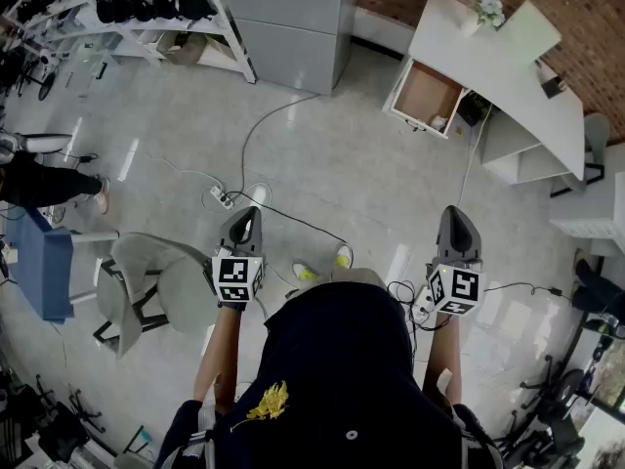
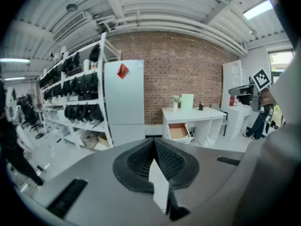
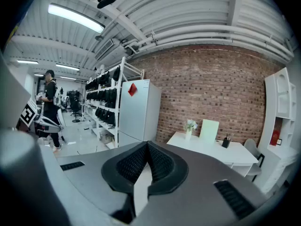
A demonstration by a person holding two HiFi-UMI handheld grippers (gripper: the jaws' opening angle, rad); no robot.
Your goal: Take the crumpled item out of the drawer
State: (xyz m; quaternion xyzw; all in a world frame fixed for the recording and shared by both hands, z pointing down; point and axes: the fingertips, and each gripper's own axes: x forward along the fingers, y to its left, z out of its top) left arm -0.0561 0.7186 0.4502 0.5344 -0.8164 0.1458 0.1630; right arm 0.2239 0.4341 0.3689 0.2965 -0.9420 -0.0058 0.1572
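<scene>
A white desk point(image 1: 488, 57) stands by the brick wall at the far right, several steps away across the floor. Its drawer point(image 1: 428, 96) is pulled open and shows a brown bottom. A small pale thing point(image 1: 438, 122) lies in the drawer's near corner, too small to make out. In the left gripper view the same open drawer point(image 2: 178, 131) sits under the desk top. My left gripper point(image 1: 244, 215) and right gripper point(image 1: 456, 213) are held out at waist height, both shut with nothing between the jaws. The black pads point(image 2: 141, 159) meet at the tip, as do the right gripper's pads point(image 3: 131, 166).
A grey cabinet point(image 1: 293, 18) and shelves of dark gear point(image 1: 146, 8) line the far wall. A power strip point(image 1: 225, 199) and cables cross the floor ahead. A grey chair point(image 1: 146, 286) stands at my left, and another person point(image 1: 39, 179) beyond it. A vase point(image 1: 486, 8) stands on the desk.
</scene>
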